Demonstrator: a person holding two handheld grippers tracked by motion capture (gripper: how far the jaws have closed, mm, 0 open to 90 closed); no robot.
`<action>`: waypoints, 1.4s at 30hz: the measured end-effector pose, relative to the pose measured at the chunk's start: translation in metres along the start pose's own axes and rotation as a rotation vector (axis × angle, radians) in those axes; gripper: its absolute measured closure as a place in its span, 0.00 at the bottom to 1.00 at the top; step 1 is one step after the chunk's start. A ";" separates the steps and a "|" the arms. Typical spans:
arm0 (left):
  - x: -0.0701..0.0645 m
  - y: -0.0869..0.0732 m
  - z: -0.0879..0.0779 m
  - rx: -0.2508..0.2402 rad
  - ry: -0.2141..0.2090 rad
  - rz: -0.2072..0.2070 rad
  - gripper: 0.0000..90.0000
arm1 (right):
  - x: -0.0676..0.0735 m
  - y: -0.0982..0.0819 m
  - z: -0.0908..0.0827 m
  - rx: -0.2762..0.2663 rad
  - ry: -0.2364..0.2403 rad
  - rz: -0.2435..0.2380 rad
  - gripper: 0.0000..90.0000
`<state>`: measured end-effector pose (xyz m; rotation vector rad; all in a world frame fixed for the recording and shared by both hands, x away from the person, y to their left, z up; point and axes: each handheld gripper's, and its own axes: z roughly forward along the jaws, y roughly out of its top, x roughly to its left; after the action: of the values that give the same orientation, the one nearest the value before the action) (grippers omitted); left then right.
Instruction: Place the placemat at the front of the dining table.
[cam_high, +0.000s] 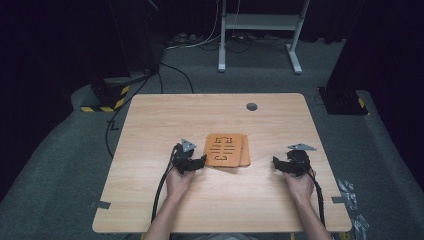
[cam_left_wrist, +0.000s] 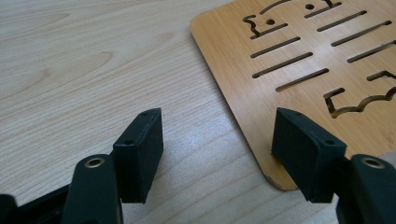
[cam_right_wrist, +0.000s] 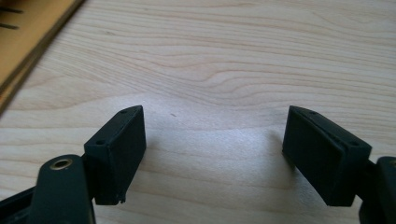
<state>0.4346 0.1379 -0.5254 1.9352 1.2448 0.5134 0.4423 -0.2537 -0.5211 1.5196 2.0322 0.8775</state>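
Two flat orange-brown wooden boards (cam_high: 227, 149) lie stacked near the middle of a light wooden table (cam_high: 165, 112), the upper one shifted a little to the left so that a strip of the lower board (cam_high: 245, 150) shows along its right edge. The upper board (cam_left_wrist: 299, 60) is cut through with rows of narrow slots and a few curly openings (the pattern looks decorative, though its meaning cannot be read). Its corners are rounded.

Just to the left of the stack, the left gripper (cam_high: 199, 161) rests low over the table, held in the person's left hand (cam_high: 179, 181). In the left gripper view its two black jaws stand apart and released, gripping nothing: one is over bare tabletop, the other sits above the near rounded corner of the upper board. Whether that jaw touches the board cannot be told.

The right gripper (cam_high: 278, 163) is on the other side, well apart from the stack, held in the right hand (cam_high: 300, 185). Its jaws are also spread wide and released, with only bare wood grain between them in the right gripper view; the edge of the stacked boards shows at the upper left corner there.

A small grey round disc (cam_high: 251, 106) is set into the table near its far edge. Beyond the table lie grey carpet, dark cables and the white legs of a frame (cam_high: 260, 30).
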 end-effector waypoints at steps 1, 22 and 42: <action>0.000 0.000 0.000 -0.001 0.000 -0.003 0.38 | 0.000 0.000 0.000 -0.003 0.012 -0.005 0.26; 0.002 0.000 0.001 0.002 -0.016 -0.019 0.38 | 0.054 0.040 0.003 -0.054 0.242 -0.077 0.23; 0.000 0.000 0.001 0.002 -0.013 -0.020 0.38 | 0.096 0.062 0.018 -0.027 0.333 -0.116 0.23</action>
<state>0.4358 0.1375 -0.5258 1.9226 1.2559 0.4883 0.4678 -0.1460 -0.4876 1.2936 2.3019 1.1692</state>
